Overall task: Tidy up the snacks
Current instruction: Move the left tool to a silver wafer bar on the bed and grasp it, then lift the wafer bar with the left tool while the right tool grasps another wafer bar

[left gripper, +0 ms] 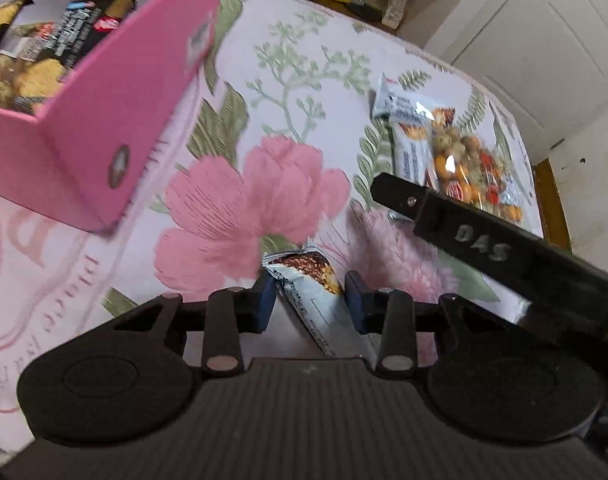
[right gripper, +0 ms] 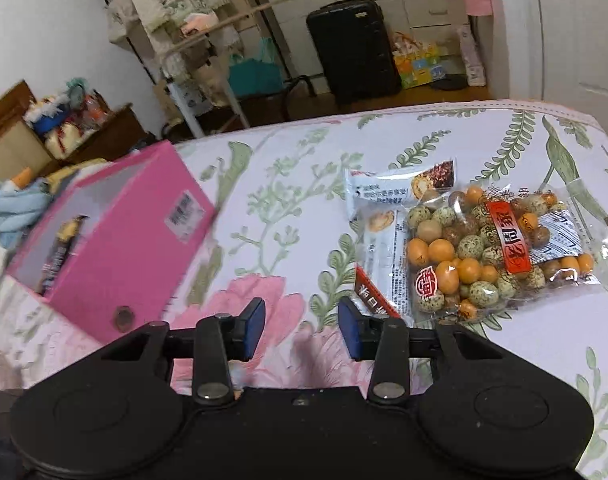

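My left gripper holds a white snack bar with a nut picture; both blue pads press its sides just above the flowered bedsheet. An open pink box with several snack packs inside stands up left of it. My right gripper is open over the sheet with nothing between its pads. Its right pad is close to a red-tipped pack. A clear bag of round coated nuts lies to its right on white bars. One black finger of the right gripper crosses the left wrist view in front of the nut bag.
The pink box sits at the left of the bed in the right wrist view. Beyond the bed's far edge stand a black suitcase, a clothes rack and a cluttered wooden cabinet. A white door is at the right.
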A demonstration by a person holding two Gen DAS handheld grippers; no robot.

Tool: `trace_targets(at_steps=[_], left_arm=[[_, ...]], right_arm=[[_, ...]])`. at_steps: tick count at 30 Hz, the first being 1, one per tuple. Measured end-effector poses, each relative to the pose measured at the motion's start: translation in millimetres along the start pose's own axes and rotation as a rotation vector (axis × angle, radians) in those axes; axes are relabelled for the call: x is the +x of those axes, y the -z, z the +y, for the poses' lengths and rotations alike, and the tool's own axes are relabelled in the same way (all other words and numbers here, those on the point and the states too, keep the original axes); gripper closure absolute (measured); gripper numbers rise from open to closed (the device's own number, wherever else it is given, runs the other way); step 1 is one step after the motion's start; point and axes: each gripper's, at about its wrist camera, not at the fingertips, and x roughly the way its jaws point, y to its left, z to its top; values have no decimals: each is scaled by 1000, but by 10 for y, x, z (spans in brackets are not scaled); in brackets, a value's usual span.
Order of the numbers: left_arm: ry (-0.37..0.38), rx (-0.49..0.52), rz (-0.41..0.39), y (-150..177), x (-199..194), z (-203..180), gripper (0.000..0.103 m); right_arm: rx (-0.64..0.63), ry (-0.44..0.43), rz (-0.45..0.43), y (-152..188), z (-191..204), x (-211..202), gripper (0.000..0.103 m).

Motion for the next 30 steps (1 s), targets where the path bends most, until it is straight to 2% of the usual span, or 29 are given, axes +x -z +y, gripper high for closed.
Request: trace_targets(at_steps=[5,6,9,11,13,18,21,23,26,28,29,30], left_arm=[[-27,4,-6,-96,-64,129,69],[-25,0,-7,-103,-67,152,69],[-11,-9,-7,-127,-87,199,70],[-15,8,-20,-124,-113,198,70],[-31,33,-40,-121,-132,175,72],[-22,32,-30,-123,-125,178,72],[-24,38,-30,-109,-136,185,72],[-21,41,-28,-109,-135,190,72],[-18,49,-29,-132,-122,167,72],[-13,53,-32,-152,-121,151,72],[-10,53,-32,-159,-128,146,72],[-7,54,-33,-167,-135,147,72]], right_arm=[[-91,70,-81,81,172,-82,53],[-110,100,-89,87,186,-93,50],[-180,230,-71,98,166,-66,49],[-173,254,-64,91,101,-80,49],[-155,242,-70,85,55,-111,50],[-183,245,-53,79,64,-48,79],[-170,302,-69,92,71,-46,86],[-144,337,-90,94,13,-81,87],[-86,326,-102,87,-116,-136,87],[-102,377,-101,89,-141,-143,87],[-111,375,-102,85,-138,-158,87],[-107,336,-102,81,-135,-190,87]])
